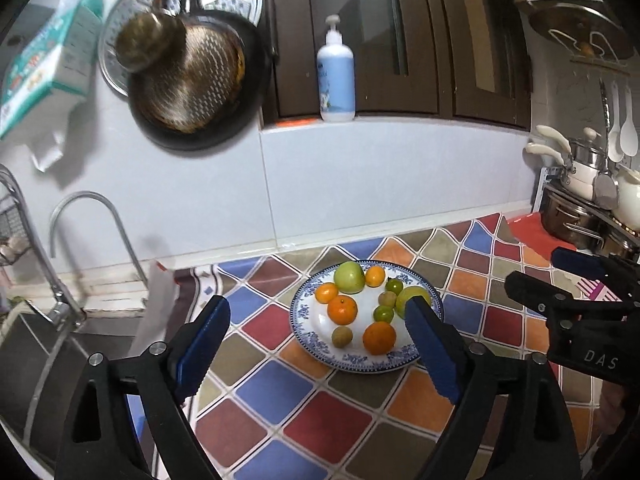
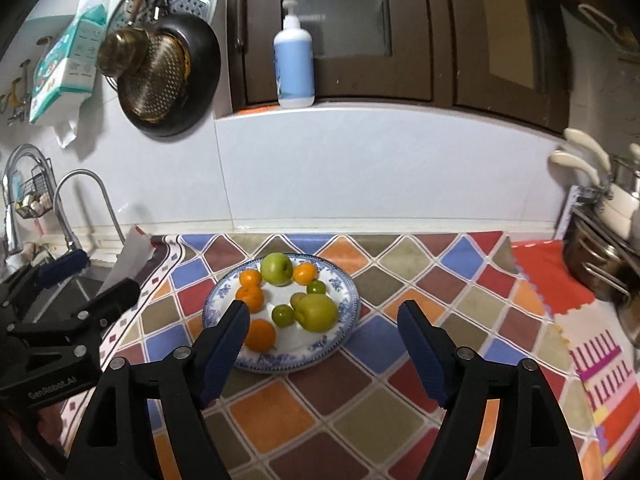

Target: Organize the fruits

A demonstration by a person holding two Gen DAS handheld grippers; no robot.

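Note:
A blue-and-white plate (image 1: 308, 334) (image 2: 348, 316) sits on the chequered counter mat and holds several fruits: two green apples (image 1: 349, 277) (image 2: 277, 268), several oranges (image 1: 342, 309) (image 2: 260, 334), small green citrus (image 1: 383, 313) (image 2: 283, 315) and a brownish small fruit (image 1: 342, 336). My left gripper (image 1: 316, 316) is open and empty, hovering in front of the plate. My right gripper (image 2: 322, 320) is open and empty, just right of the plate's front. Each gripper shows in the other's view: the right gripper (image 1: 568, 276), the left gripper (image 2: 92, 276).
A sink with a curved faucet (image 1: 92, 216) (image 2: 80, 196) lies to the left. Pots and pans (image 1: 580, 208) (image 2: 600, 264) stand at the right. A pump bottle (image 1: 335, 76) (image 2: 293, 64) stands on the window sill. A frying pan (image 1: 192, 80) hangs on the wall.

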